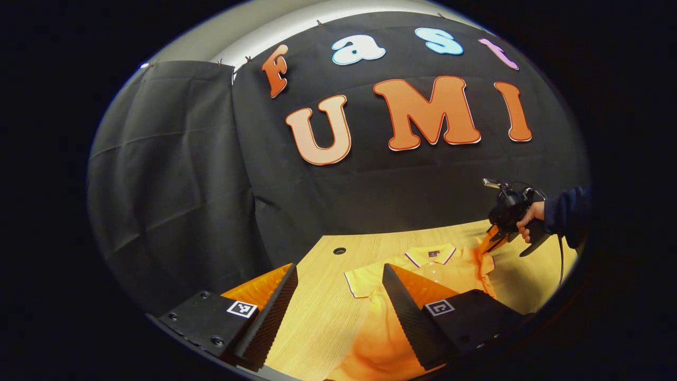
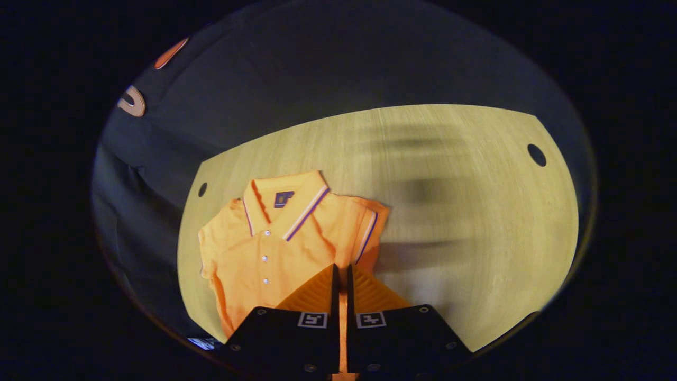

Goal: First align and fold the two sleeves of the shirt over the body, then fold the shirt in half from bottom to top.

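The shirt (image 2: 275, 248) is lying face up on the table (image 2: 476, 211), collar away from the right gripper (image 2: 339, 296). Judging by the right gripper view, one sleeve (image 2: 370, 233) is being folded over the body just ahead of the fingertips; its striped cuff is lying on the chest beside the collar. In the left gripper view the other sleeve (image 1: 359, 280) is lying flat and spread out, just ahead of the left gripper (image 1: 338, 301), between its two fingers. So the sleeve step looks about half done, and the bottom-to-top fold is not yet begun.

The right gripper's fingers are sitting together, with only a thin slit between them. A strip of orange is showing in that slit, so they are probably pinching shirt fabric, though the view is too tight there to be sure. In the left gripper view this gripper is touching the shirt's shoulder, held by a hand (image 1: 526, 219).

The left gripper's fingers are standing wide apart, holding nothing, hovering above the table and the shirt's lower body.
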